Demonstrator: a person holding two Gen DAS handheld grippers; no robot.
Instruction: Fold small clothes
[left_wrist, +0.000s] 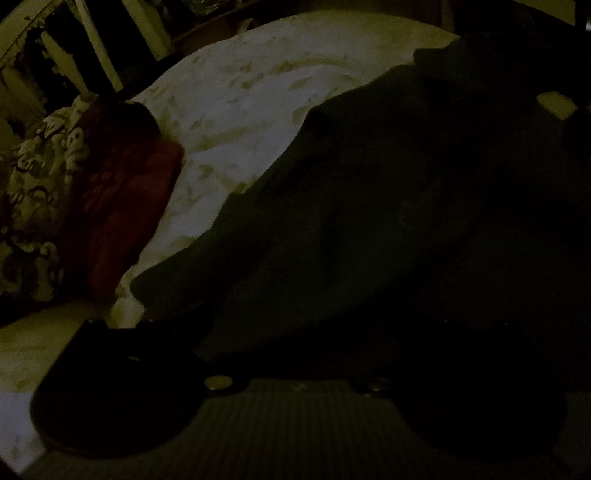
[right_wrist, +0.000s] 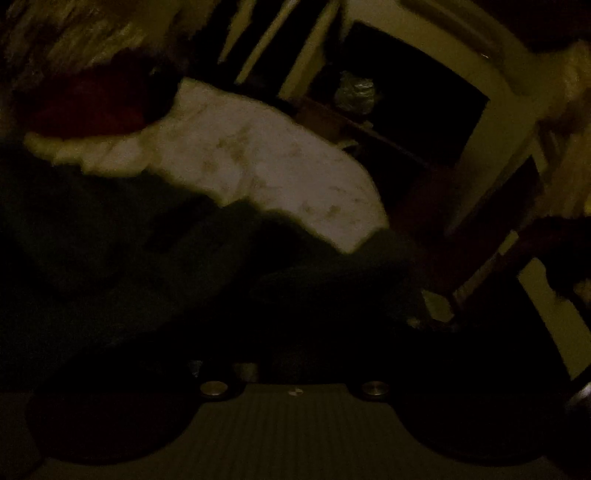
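Note:
The scene is very dark. A dark garment (left_wrist: 388, 206) lies spread over a pale speckled bed sheet (left_wrist: 240, 110) and fills the right and centre of the left wrist view. It also shows in the right wrist view (right_wrist: 129, 251), across the lower left. My left gripper (left_wrist: 295, 332) is low against the garment; its fingers are lost in shadow. My right gripper (right_wrist: 295, 332) is also down at the dark cloth, its fingers hidden in the dark. A red garment (left_wrist: 122, 206) lies at the left on the sheet.
A patterned white-and-dark cloth (left_wrist: 40, 173) lies beside the red garment at the far left. Pale slats of furniture (left_wrist: 92, 40) stand behind the bed. In the right wrist view, a pale frame (right_wrist: 491, 122) and dark shelving stand to the right of the sheet (right_wrist: 258, 158).

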